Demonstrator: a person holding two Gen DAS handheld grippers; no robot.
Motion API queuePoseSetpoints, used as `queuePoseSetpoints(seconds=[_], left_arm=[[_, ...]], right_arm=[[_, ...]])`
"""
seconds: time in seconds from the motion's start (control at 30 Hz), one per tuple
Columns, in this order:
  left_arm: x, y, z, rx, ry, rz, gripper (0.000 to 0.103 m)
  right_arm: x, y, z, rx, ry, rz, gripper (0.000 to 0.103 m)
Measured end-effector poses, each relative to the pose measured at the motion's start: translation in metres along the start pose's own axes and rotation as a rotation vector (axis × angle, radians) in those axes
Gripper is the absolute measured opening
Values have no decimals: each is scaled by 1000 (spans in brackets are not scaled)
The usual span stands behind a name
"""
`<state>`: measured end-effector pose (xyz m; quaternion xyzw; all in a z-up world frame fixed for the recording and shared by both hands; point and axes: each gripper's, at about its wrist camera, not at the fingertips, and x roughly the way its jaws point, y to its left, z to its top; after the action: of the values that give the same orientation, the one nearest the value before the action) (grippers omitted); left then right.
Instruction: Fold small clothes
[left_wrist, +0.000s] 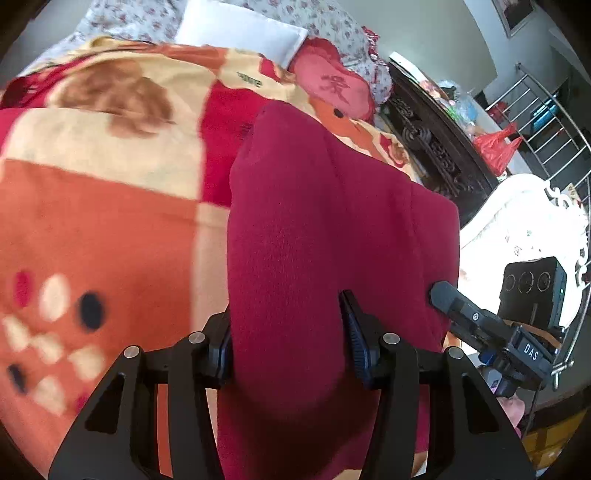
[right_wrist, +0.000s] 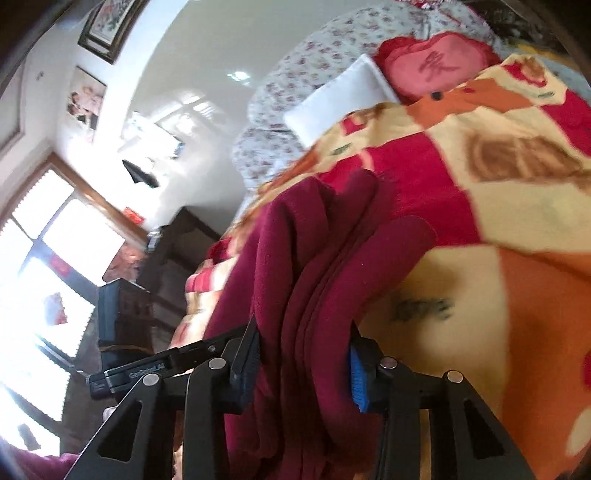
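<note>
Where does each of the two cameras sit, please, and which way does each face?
Left wrist: on the left gripper, facing down its fingers at the dark red garment on the patterned blanket; the right gripper shows at right.
Right wrist: on the right gripper, facing the bunched garment, window beyond.
Shared: garment, blanket, heart-shaped cushion.

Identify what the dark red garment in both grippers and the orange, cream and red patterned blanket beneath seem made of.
Dark red garment: probably fleece or soft knit, matte, fuzzy nap, thick rounded folds. Patterned blanket: likely plush synthetic fleece, soft-edged print, no sheen.
</note>
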<state>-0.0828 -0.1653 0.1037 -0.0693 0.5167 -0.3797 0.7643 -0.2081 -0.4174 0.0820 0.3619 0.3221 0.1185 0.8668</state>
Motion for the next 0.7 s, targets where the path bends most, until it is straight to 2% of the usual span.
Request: queuePoseSetpoints(seconds=[0.1, 0.17, 0.2, 0.23, 0.3, 0.33, 0.4, 0.47, 0.57, 0.63, 0.7], left_arm=[[-33, 12, -23, 1, -18, 46, 49], [-42, 22, -43, 6, -16, 99, 50], [-41, 29, -50, 3, -9, 122, 50], [-37, 35, -57, -1, 6, 149, 50], [-27, 50, -71, -5, 53, 252, 50], [-27, 56, -76, 1, 51, 285, 50], [-39, 59, -80, -9, 11, 268, 53], [-50, 56, -78, 4, -30, 285, 53], [-58, 45, -75, 48, -89, 326, 54], [-53, 41, -70, 70, -100, 347, 54], [-49, 43, -72, 76, -96, 363, 54]], right_arm=[[5, 16, -20, -16, 35, 35, 39], [20, 18, -36, -14, 74, 18, 41], [29, 15, -41, 2, 95, -11, 43], [37, 11, -46, 15, 120, -64, 50], [42, 6, -50, 22, 139, -218, 51], [35, 8, -49, 15, 117, -252, 51], [20, 20, -44, -17, 71, -207, 51], [10, 47, -41, -112, 56, -176, 51], [19, 87, -50, -254, 87, -161, 51], [35, 105, -60, -343, 126, -128, 51], [53, 116, -72, -418, 161, -154, 51]])
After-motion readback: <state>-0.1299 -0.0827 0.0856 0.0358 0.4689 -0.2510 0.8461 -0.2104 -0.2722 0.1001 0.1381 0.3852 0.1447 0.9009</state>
